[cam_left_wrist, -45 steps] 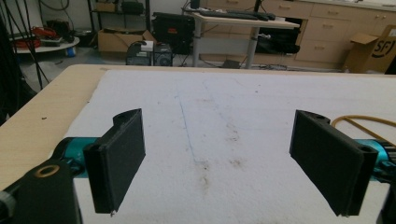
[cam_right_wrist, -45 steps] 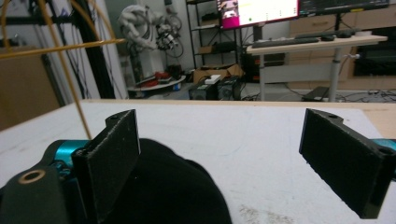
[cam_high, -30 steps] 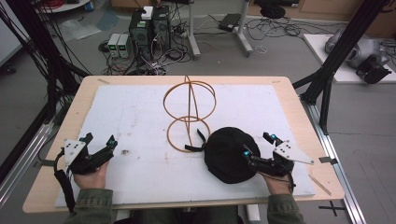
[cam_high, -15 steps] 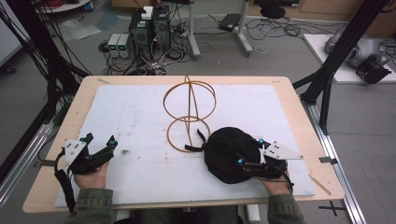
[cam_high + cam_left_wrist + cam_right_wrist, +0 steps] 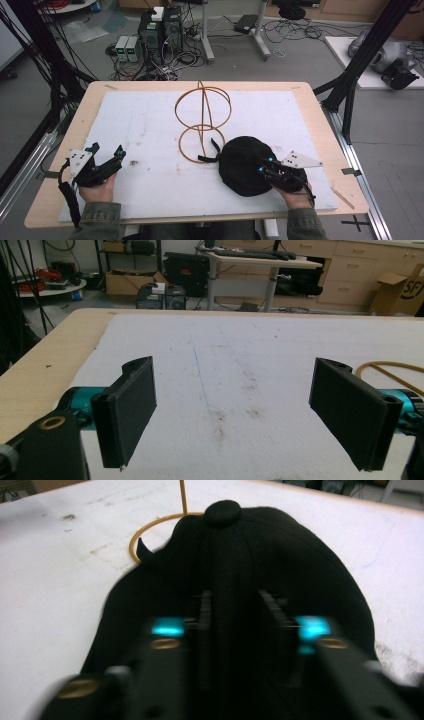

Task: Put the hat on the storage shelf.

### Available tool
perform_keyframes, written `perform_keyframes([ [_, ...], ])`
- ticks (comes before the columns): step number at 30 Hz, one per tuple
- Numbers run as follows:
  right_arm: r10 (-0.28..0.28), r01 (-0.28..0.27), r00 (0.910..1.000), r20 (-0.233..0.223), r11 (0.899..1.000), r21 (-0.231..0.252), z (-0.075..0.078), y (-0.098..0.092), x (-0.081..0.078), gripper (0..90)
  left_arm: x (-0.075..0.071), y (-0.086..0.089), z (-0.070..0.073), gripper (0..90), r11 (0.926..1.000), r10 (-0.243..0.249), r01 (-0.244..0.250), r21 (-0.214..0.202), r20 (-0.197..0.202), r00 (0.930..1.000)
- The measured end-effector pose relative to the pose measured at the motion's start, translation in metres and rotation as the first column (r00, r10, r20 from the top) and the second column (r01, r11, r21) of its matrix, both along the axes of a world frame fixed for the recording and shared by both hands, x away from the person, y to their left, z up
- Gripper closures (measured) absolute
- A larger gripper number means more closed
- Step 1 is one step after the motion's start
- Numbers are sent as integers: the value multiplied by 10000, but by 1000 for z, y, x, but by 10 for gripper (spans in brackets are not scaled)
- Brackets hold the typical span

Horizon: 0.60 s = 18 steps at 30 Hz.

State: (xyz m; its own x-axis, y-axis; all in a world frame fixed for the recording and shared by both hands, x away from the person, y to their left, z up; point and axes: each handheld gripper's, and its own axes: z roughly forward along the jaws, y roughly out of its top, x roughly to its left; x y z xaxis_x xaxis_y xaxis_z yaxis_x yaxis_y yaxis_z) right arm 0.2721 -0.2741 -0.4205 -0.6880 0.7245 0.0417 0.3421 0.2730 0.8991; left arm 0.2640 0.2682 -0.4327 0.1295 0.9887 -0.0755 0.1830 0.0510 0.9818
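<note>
A black cap [image 5: 245, 162] lies on the white mat [image 5: 145, 130] at the front right, its top button [image 5: 222, 512] facing away from me. My right gripper [image 5: 264, 169] sits on the cap's near right side. Its jaws have just been closing and now pinch a fold of the cap's fabric [image 5: 235, 600]. A yellow wire stand [image 5: 202, 117] of two rings on a post rises just behind the cap; its base ring [image 5: 150, 527] touches the cap's far edge. My left gripper [image 5: 107, 150] rests at the front left, open, with bare mat between its pads [image 5: 130, 410].
The mat covers most of the wooden table [image 5: 60, 165]. A black strap [image 5: 210, 152] from the cap lies inside the stand's base ring. Black frame posts [image 5: 350, 85] stand off the table's right side, and computers and cables [image 5: 160, 30] sit on the floor beyond.
The right gripper's jaws have closed from wide open onto the cap's fabric. Both hands and the cap stayed where they were.
</note>
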Motion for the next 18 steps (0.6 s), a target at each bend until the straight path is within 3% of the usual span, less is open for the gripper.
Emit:
perform_keyframes([
  [12,48,-44,9999,-110,9994,329,4,-2,-1,872,0,-1,0,192,10000,-11,11,-41,38,10000],
  [18,-31,28,10000,70,9991,420,5,-3,-1,872,0,-1,0,191,10000,-48,48,-4,49,10000],
])
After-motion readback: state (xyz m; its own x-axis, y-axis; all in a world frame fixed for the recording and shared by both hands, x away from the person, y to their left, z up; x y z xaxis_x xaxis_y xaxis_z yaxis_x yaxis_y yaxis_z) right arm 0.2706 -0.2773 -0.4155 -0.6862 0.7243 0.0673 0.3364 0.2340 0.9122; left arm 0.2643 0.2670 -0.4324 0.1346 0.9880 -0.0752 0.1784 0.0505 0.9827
